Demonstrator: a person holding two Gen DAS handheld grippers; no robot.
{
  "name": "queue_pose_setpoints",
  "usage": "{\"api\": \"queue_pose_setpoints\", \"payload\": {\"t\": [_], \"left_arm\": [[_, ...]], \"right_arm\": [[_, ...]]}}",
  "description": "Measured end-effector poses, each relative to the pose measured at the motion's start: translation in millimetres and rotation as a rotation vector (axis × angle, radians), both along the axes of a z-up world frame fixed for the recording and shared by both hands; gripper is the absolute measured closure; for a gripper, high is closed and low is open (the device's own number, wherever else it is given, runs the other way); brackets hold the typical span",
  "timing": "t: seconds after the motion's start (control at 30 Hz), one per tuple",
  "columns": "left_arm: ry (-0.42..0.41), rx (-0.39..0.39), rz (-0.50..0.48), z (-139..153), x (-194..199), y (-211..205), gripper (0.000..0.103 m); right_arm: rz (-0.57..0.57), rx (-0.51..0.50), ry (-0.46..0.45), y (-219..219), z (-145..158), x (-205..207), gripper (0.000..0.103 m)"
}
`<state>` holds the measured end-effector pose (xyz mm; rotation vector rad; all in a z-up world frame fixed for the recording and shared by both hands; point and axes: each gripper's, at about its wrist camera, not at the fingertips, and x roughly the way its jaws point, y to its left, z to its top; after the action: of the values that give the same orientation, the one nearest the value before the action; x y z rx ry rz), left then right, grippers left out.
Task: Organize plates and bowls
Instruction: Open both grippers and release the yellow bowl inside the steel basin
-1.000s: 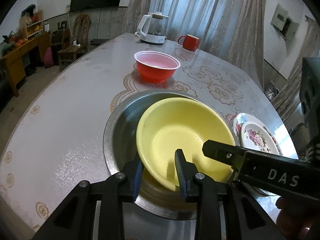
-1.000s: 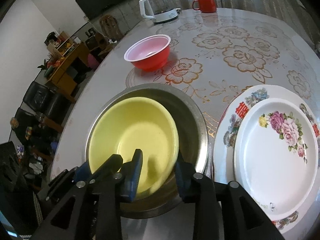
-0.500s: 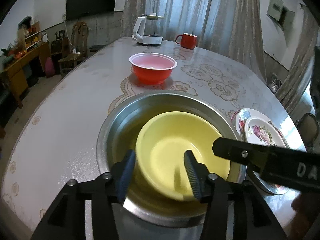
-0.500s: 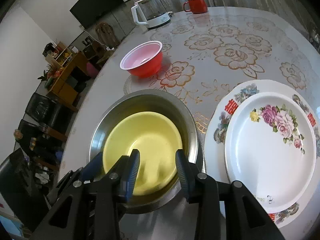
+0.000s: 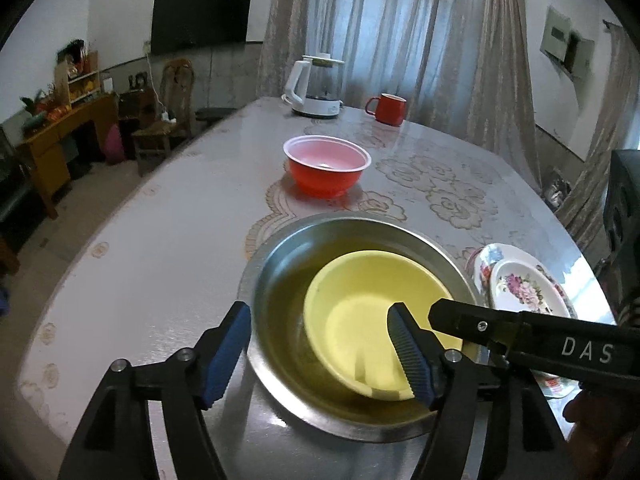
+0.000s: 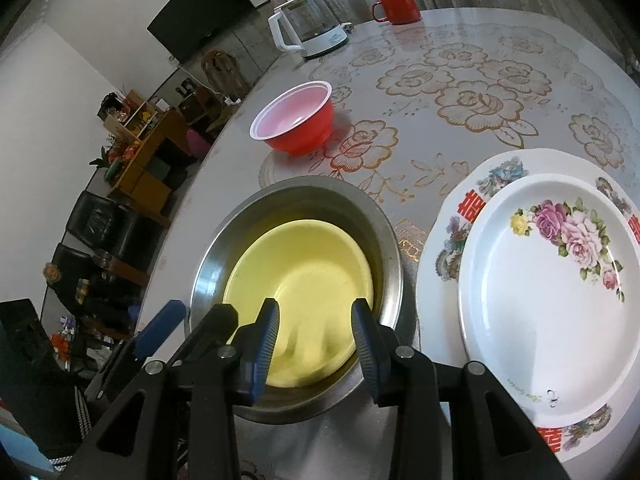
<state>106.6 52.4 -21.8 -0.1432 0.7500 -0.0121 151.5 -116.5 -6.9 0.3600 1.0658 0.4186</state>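
Yellow bowl (image 5: 376,312) sits nested inside steel basin (image 5: 280,264) on bench (image 5: 160,240). Left hand-held gripper (image 5: 320,352) has just been opening, jaws wide, straddling the basin's near rim without touching. Right hand-held gripper (image 6: 316,344) narrow, gripping nothing, above the bowl's near edge.

**Both my grippers tipped downward, neither holding**

My left gripper (image 5: 320,344) points steeply down near the table's near edge. Its jaws have just been opening and now stand wide, pads pressing on nothing; one blue pad (image 5: 228,354) sits outside the rim below, the other inside. My right gripper (image 6: 314,346) points down just beside it, jaws narrowly parted and free of any grip. Its black finger (image 5: 520,336) crosses the left view from the right. At that view's lower right corner, part of my hand (image 5: 596,420) shows.
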Motion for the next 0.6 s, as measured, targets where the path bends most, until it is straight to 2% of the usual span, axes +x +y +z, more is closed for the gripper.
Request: {"api": "queue_pose_setpoints", "payload": {"t": [0.17,0.37,0.6], "left_arm": [[0.004,0.009,0.013,-2,-4,2,0.027],[0.017,0.023,0.018,-2,-6,2,0.026],[0.008,0.035,0.026,0,-6,5,0.022]], "right_arm": [[0.004,-0.005,-0.001,1,0,-1,0.066],[0.013,-0.077,-0.022,11,1,5,0.064],[0.034,-0.073,0.007,19,-6,17,0.064]]}}
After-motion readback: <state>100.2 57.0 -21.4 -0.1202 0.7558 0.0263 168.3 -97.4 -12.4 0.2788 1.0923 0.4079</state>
